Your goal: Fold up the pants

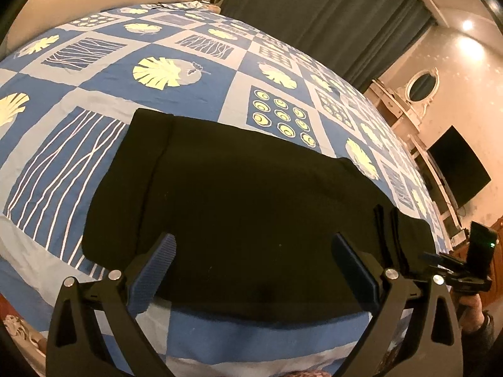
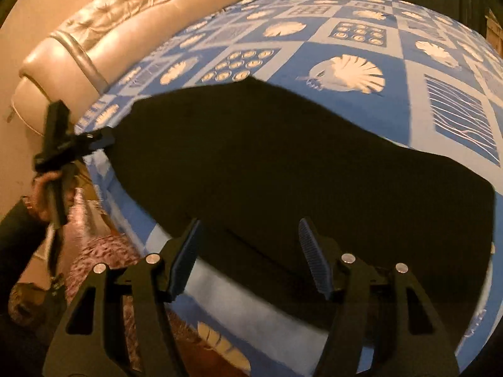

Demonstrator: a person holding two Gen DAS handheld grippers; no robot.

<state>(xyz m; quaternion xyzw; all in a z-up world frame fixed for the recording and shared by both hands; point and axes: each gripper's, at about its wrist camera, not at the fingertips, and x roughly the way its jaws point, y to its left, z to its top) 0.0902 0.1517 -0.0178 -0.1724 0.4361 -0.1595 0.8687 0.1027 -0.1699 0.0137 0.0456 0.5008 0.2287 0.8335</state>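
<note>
The black pants lie folded flat on the blue patterned bedspread, near the bed's front edge. A folded-over band runs along their left end. My left gripper hovers over the pants' near edge, its blue pads wide apart with nothing between them. In the right wrist view the pants fill the middle, and my right gripper is open above their near edge, not gripping the cloth. The left gripper shows at the pants' left end, held by a hand. The right gripper shows at the pants' right end.
A cream tufted headboard borders the bed on one side. Dark curtains hang behind it, with a mirror dresser and a dark screen along the wall. Patterned carpet lies below the bed's near edge.
</note>
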